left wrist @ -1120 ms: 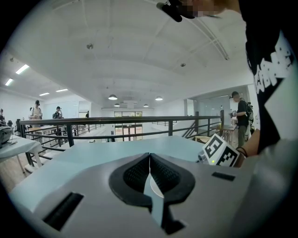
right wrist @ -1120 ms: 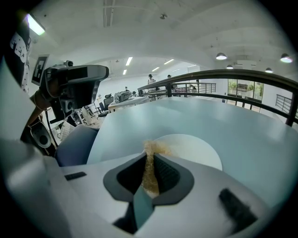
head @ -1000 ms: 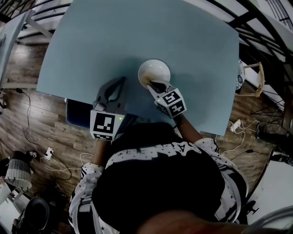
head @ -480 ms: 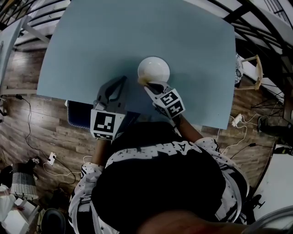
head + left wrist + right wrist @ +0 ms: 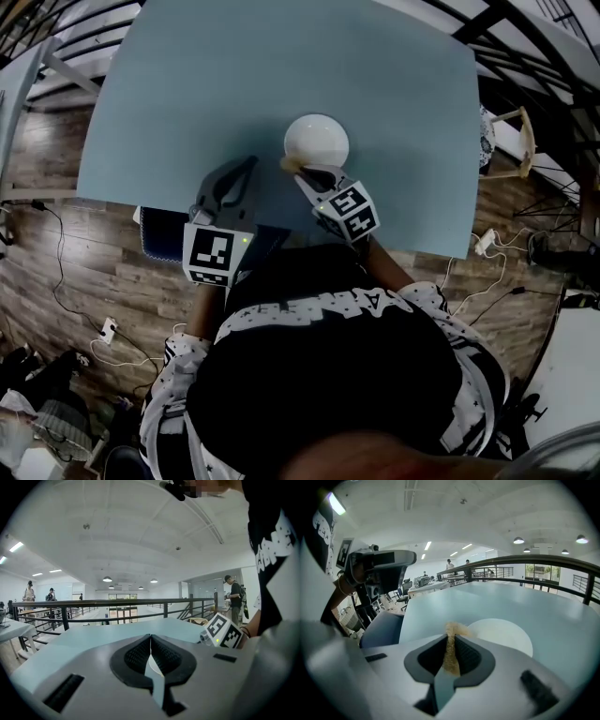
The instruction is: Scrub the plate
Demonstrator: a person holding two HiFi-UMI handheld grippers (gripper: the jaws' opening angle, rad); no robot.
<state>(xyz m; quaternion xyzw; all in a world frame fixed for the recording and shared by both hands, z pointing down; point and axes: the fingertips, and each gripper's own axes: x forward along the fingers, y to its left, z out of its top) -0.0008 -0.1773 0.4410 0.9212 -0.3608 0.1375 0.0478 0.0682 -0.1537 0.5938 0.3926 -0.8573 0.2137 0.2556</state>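
A round white plate (image 5: 316,139) lies on the pale blue table (image 5: 234,75), in front of me. My right gripper (image 5: 300,172) is shut on a tan scrub pad (image 5: 289,166) that sits at the plate's near-left rim. In the right gripper view the scrub pad (image 5: 451,644) stands clamped between the jaws, with the plate (image 5: 504,635) just beyond and to the right. The left gripper (image 5: 248,165) rests over the table left of the plate, apart from it. Its jaws are shut with nothing between them (image 5: 150,641).
A dark blue chair seat (image 5: 155,234) sits under the table's near edge at the left. The table's near edge runs just behind both grippers. A railing (image 5: 117,604) and distant people show beyond the table in the left gripper view.
My right gripper has drawn back a little with the scrub pad, from over the plate's near part to its near-left rim. The left gripper has stayed where it was.
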